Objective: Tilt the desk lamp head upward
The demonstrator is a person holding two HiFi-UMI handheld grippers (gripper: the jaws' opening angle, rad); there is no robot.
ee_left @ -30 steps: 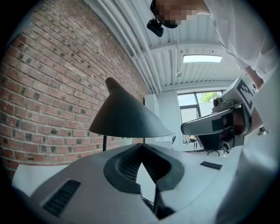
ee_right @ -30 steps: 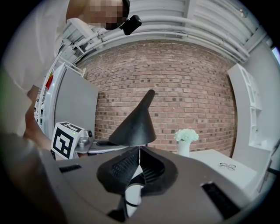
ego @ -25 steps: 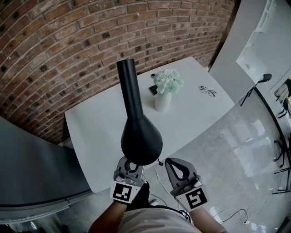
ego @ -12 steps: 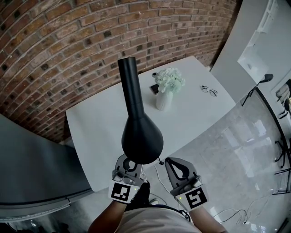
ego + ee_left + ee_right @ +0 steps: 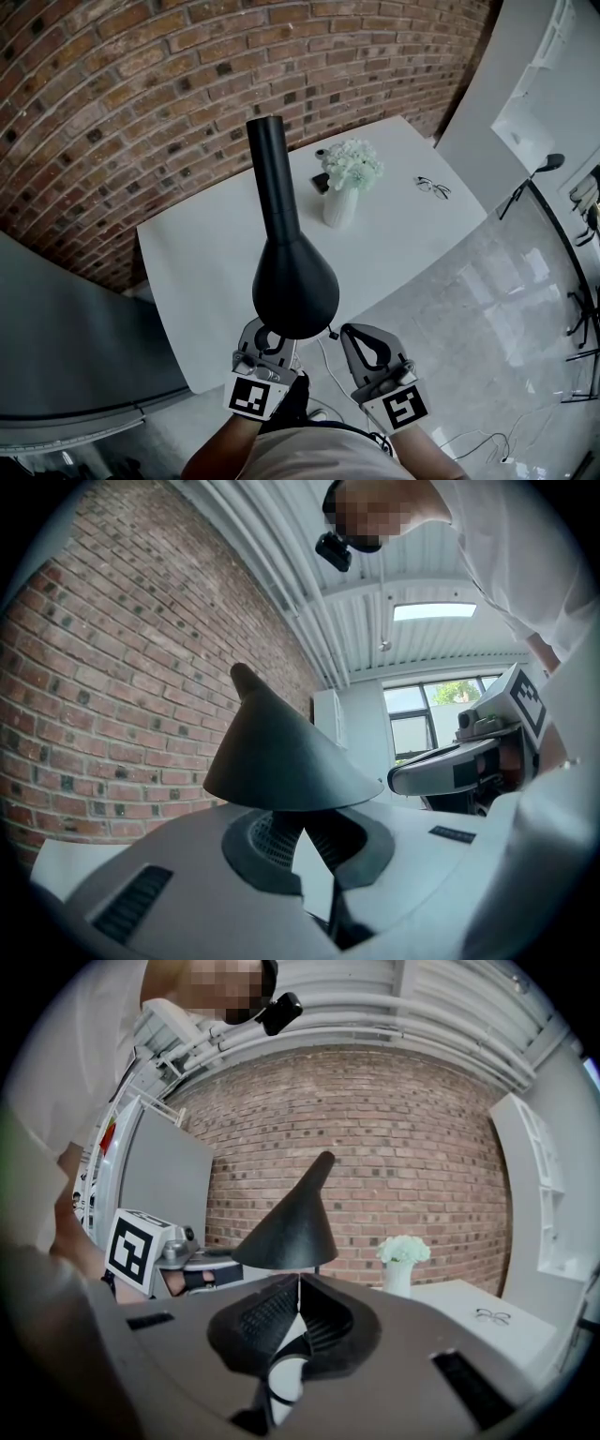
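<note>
Hanging over the near edge of the white counter [image 5: 206, 281], the black lamp head [image 5: 292, 291] lies with its long axis running away from the person. Its narrow neck points toward the far edge and the brick wall [image 5: 141, 103], and its wide mouth is the end nearest the person.

That mouth end is what the tilt depends on. The left gripper [image 5: 267, 345] sits directly below the mouth's near rim. In the left gripper view its jaws are closed tip to tip with nothing between them, and the cone's rim spreads just above and beyond the tips. Whether the tips actually touch the rim cannot be told (no view shows a clear gap or contact).

The right gripper [image 5: 351, 334] is off to the right of the mouth and apart from it. Its jaws are also pressed together and empty, and in its own view the lamp head stands ahead and slightly left.

The left gripper is therefore the nearer one and already lies under the part to be raised. Pushing up on the near rim would probably swing the mouth upward about the joint at the neck's far end. The risk is the closed tips sliding off the smooth, curved cone.

A vase of flowers [image 5: 339, 202] and a pair of glasses [image 5: 429, 187] sit toward the counter's far right, well clear of the lamp head.
</note>
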